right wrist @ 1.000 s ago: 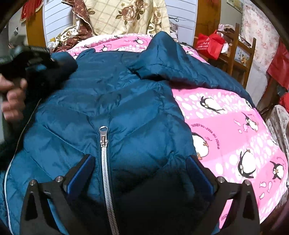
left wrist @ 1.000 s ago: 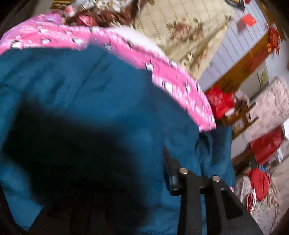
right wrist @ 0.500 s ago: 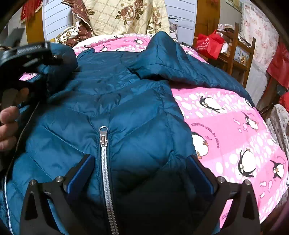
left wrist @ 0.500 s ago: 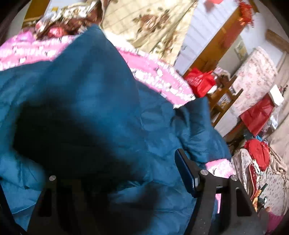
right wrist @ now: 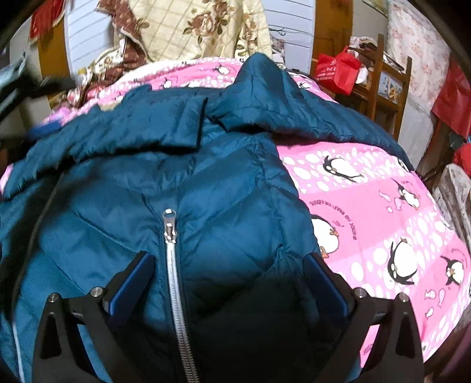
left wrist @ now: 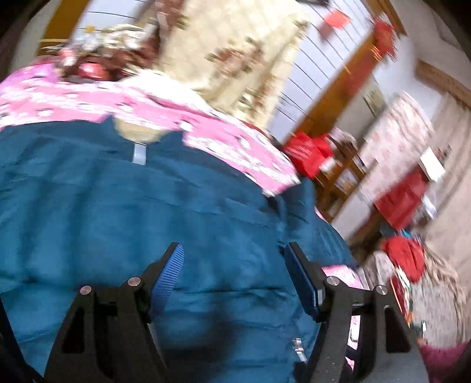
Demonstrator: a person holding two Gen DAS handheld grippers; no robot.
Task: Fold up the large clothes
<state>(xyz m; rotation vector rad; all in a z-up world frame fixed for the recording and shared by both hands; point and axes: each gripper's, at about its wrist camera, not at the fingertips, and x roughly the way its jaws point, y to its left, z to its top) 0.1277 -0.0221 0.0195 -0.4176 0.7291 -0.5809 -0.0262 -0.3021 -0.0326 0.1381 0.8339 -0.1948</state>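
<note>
A teal padded jacket lies front-up on a pink penguin blanket, its silver zipper closed. One sleeve lies folded across the upper chest at the left. The other sleeve stretches out to the right. My right gripper hangs open just above the jacket's lower front, straddling the zipper without pinching cloth. In the blurred left wrist view, my left gripper stands open above the jacket with nothing between its pads. The blanket shows beyond the jacket.
A cream floral quilt is piled at the head of the bed. To the right stands a wooden chair with a red bag on it. More red bags and clutter sit beyond the bed's right side.
My left gripper opened, let go of the sleeve it was carrying, and drew back and upward. That sleeve now lies folded over the chest. The right gripper has not moved.
</note>
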